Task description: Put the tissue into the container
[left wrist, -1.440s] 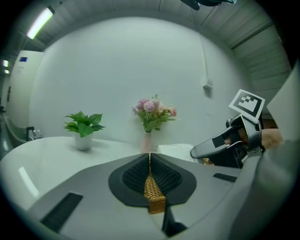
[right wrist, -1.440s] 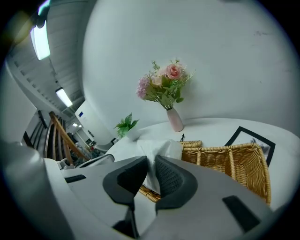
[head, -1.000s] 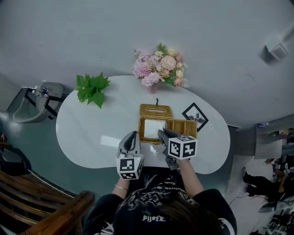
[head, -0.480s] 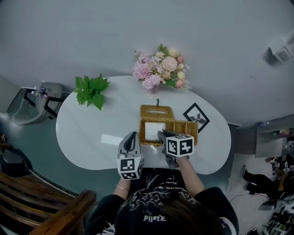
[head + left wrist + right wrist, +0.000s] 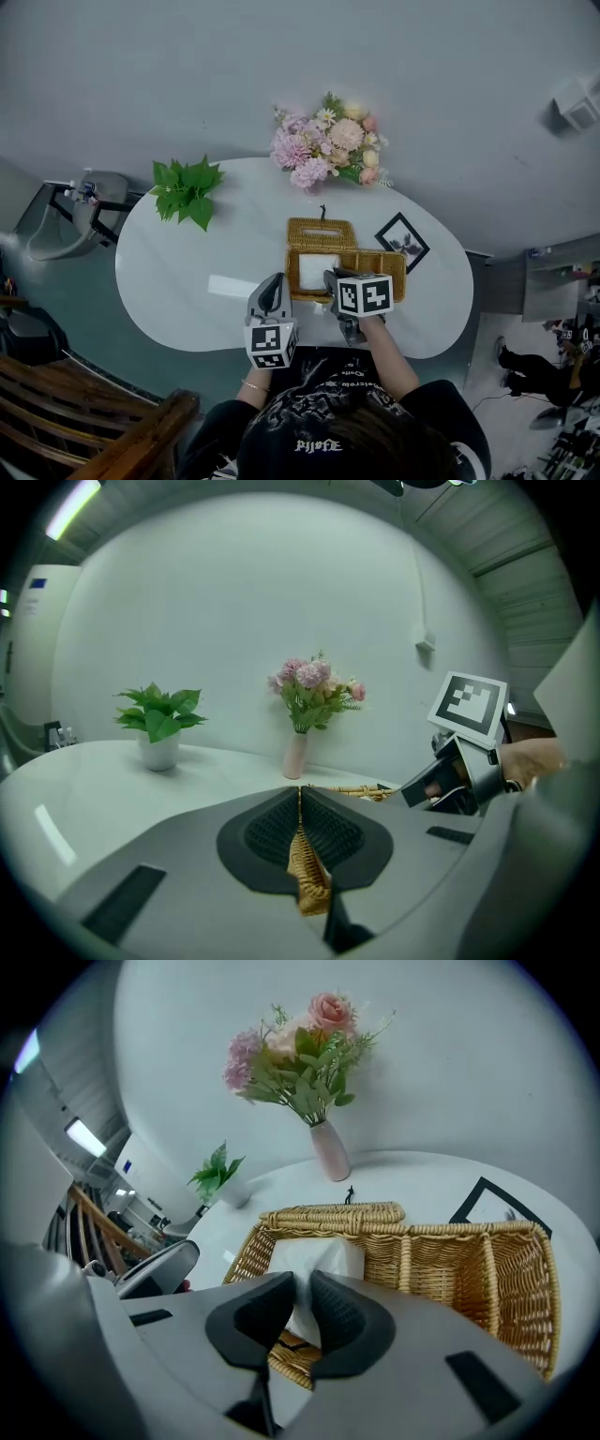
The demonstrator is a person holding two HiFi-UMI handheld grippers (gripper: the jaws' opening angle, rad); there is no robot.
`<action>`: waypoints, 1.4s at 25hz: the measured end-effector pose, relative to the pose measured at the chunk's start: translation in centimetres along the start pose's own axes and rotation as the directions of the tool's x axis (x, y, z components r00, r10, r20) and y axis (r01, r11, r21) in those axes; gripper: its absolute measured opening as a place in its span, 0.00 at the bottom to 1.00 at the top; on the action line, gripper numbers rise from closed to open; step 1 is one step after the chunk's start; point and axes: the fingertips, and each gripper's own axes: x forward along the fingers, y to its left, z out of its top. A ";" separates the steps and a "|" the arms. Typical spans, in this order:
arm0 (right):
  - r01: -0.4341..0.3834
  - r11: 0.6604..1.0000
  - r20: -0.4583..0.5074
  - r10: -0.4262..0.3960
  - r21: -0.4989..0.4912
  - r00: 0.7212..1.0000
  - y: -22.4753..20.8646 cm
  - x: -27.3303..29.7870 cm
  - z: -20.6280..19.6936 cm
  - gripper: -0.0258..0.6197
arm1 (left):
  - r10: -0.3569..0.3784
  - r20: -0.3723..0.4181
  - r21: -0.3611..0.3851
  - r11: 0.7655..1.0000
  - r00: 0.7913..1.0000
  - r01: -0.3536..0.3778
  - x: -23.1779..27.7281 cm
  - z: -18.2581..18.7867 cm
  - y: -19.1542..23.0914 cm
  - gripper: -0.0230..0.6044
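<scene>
The basket (image 5: 375, 255) stood at the centre of the head view, on the white table (image 5: 187, 272). The tissue (image 5: 317, 1258) lay in the basket's left compartment. The right gripper (image 5: 302, 1283) was pinching the tissue's near edge. The left gripper (image 5: 300, 803) was pressed together on a strip of the basket's wicker rim.

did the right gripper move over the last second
Yes, slightly. The right gripper has crept forward and a little left, so it now covers more of the wicker basket's near rim, with the tissue pinched in its jaws.
</scene>
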 end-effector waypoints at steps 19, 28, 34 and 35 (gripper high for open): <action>0.091 0.996 -0.077 -0.093 -0.025 0.993 -1.4 0.2 0.2 0.35 | -0.072 0.055 0.002 0.997 0.996 0.072 0.7 1.9 -0.9 0.08; 0.105 0.990 0.014 -0.104 -0.091 0.994 -1.0 -1.3 0.5 0.42 | -0.071 0.054 0.012 0.997 0.996 0.070 -0.2 1.5 -1.4 0.08; 0.123 0.983 0.128 -0.106 -0.134 0.986 -0.7 -3.1 0.9 0.42 | -0.080 0.080 0.025 0.997 0.994 0.078 -1.3 1.9 -2.0 0.08; 0.134 0.980 0.150 -0.112 -0.147 0.982 -0.6 -3.4 0.9 0.42 | -0.081 0.084 0.025 0.997 0.993 0.079 -1.5 1.8 -2.1 0.08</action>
